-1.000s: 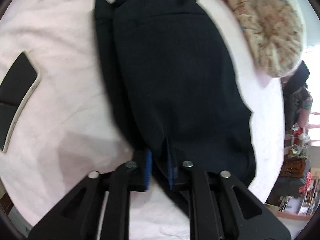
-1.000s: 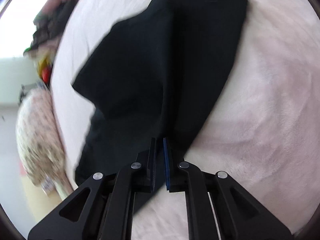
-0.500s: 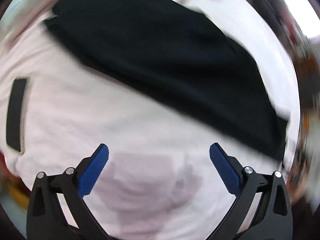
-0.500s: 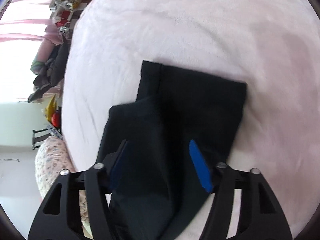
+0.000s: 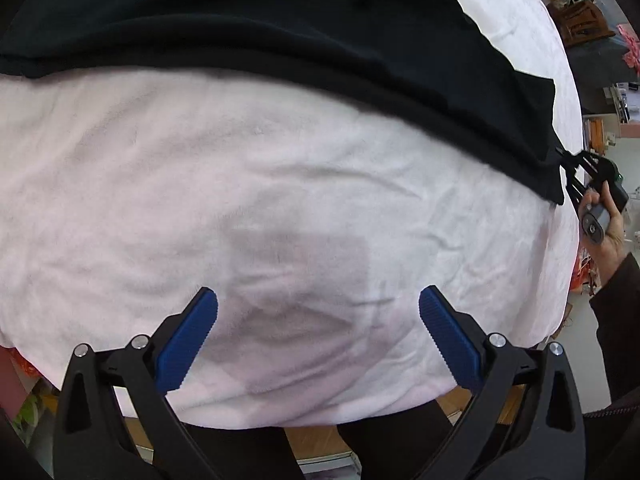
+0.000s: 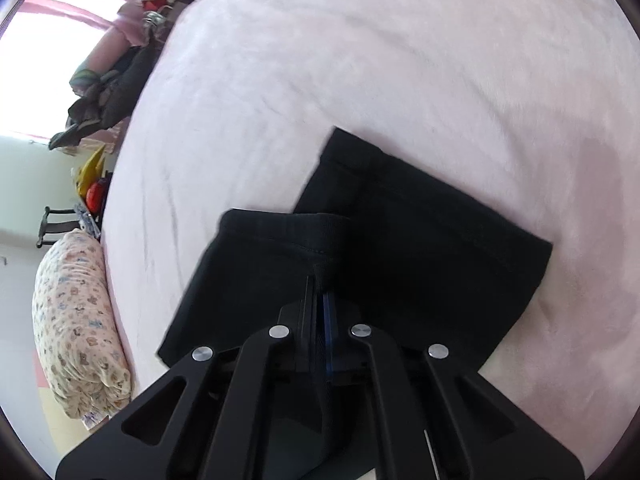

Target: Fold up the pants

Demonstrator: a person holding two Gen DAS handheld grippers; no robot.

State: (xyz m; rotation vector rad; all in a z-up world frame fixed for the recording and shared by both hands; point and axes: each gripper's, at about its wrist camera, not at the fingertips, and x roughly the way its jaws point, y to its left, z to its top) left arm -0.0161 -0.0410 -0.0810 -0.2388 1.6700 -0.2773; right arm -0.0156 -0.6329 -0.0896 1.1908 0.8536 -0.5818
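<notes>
Black pants [image 5: 280,28] lie on a pale pink bed cover [image 5: 200,184], stretched across the top of the left wrist view. My left gripper [image 5: 318,336] is open and empty over bare cover, well short of the pants. In the right wrist view the pants [image 6: 420,232] lie partly folded, one layer lapped over another. My right gripper [image 6: 319,292] is shut on the edge of the upper layer of the pants. That gripper also shows at the far right of the left wrist view [image 5: 576,176], at the end of the pants.
A floral pillow [image 6: 76,328] lies at the bed's left edge in the right wrist view. Clothes are piled [image 6: 108,96] beyond the bed near a bright window. The bed's front edge [image 5: 320,420] and wooden floor show below my left gripper.
My left gripper let go of the pants, opened wide and drew back over the bare cover. My right gripper opened half a second ago and is now shut on the pants' upper layer.
</notes>
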